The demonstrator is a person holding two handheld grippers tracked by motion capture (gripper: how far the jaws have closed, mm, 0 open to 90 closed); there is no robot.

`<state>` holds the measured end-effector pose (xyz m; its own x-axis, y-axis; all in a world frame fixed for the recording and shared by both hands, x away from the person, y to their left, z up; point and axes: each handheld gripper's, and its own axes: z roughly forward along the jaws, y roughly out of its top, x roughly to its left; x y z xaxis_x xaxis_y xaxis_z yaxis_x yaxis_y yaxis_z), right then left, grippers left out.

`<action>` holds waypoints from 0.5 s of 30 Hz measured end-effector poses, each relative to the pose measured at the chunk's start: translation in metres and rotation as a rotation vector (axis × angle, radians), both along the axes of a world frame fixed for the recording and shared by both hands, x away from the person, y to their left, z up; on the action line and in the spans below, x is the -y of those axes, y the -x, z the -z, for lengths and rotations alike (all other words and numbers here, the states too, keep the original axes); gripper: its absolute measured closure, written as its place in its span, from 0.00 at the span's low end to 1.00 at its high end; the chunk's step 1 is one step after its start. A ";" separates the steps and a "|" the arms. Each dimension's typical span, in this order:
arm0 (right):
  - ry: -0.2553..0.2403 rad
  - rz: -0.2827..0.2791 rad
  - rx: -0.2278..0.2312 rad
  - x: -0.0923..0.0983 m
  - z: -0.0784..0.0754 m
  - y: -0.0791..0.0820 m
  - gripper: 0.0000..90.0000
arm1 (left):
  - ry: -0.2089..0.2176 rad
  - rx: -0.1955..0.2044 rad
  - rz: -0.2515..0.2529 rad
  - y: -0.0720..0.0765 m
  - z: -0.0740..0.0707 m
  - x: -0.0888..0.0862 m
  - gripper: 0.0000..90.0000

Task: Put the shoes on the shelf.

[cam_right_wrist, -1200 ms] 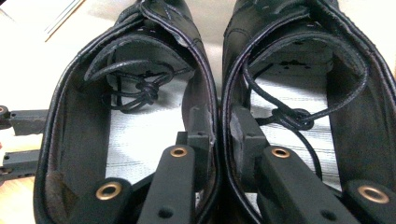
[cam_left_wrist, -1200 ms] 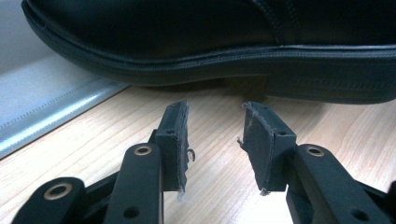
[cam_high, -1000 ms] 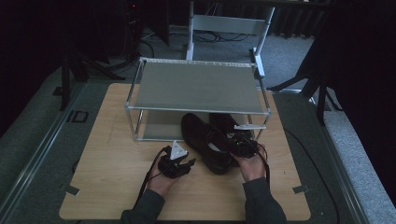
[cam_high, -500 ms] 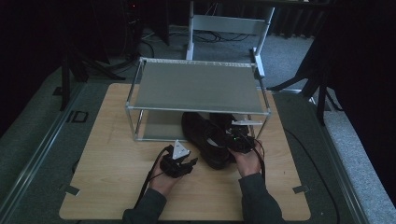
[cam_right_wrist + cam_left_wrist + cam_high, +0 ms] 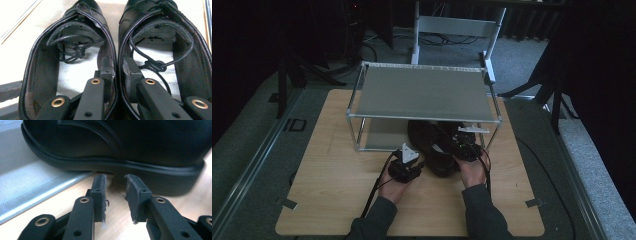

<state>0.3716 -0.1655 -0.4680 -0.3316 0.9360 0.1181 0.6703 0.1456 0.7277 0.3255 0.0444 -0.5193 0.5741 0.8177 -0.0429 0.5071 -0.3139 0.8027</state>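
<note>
Nearest the person, the left gripper (image 5: pixel 115 192) hovered low over the table (image 5: pixel 337 190), its jaws just closing to a narrow gap with nothing between them, right beside the sole of the left shoe (image 5: pixel 120 147). The right gripper (image 5: pixel 117 72) pinched together the inner walls of the 2 shoes (image 5: pixel 437 145), which sat at the front of the rack (image 5: pixel 422 95), toes under the shelf.

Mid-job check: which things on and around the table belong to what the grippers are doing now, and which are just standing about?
In the job:
- pair of black shoes
- right gripper, shut on both shoes' inner walls
- left gripper, beside one shoe's sole, jaws just narrowed, nothing between them
- metal rack
- wooden table

Standing about:
- white frame behind the table
</note>
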 end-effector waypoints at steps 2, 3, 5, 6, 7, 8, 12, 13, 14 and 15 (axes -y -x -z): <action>-0.007 0.009 0.010 -0.001 0.000 -0.001 0.89 | -0.003 -0.007 -0.013 -0.006 0.001 0.002 0.81; -0.011 0.015 0.014 -0.002 0.001 -0.002 0.89 | -0.006 -0.009 -0.016 -0.008 0.002 0.004 0.82; -0.011 0.025 0.022 -0.003 0.001 -0.003 0.89 | -0.011 -0.013 -0.017 -0.013 0.002 0.006 0.84; -0.008 0.028 0.027 -0.004 0.002 -0.003 0.89 | -0.018 -0.013 -0.023 -0.015 0.002 0.008 0.86; -0.002 0.033 0.030 -0.005 0.002 -0.003 0.89 | -0.024 -0.015 -0.024 -0.017 0.002 0.009 0.86; 0.000 0.036 0.033 -0.006 0.002 -0.004 0.89 | -0.022 -0.018 -0.028 -0.019 0.002 0.010 0.87; 0.003 0.029 0.045 -0.006 0.004 -0.005 0.89 | -0.019 -0.019 -0.041 -0.024 0.005 0.013 0.93; 0.003 0.025 0.054 -0.007 0.005 -0.005 0.89 | -0.013 -0.020 -0.048 -0.026 0.006 0.014 0.95; 0.003 0.020 0.060 -0.008 0.005 -0.005 0.89 | -0.007 -0.022 -0.054 -0.027 0.006 0.014 0.96; 0.001 0.019 0.066 -0.008 0.006 -0.005 0.89 | 0.006 -0.023 -0.060 -0.029 0.007 0.013 0.97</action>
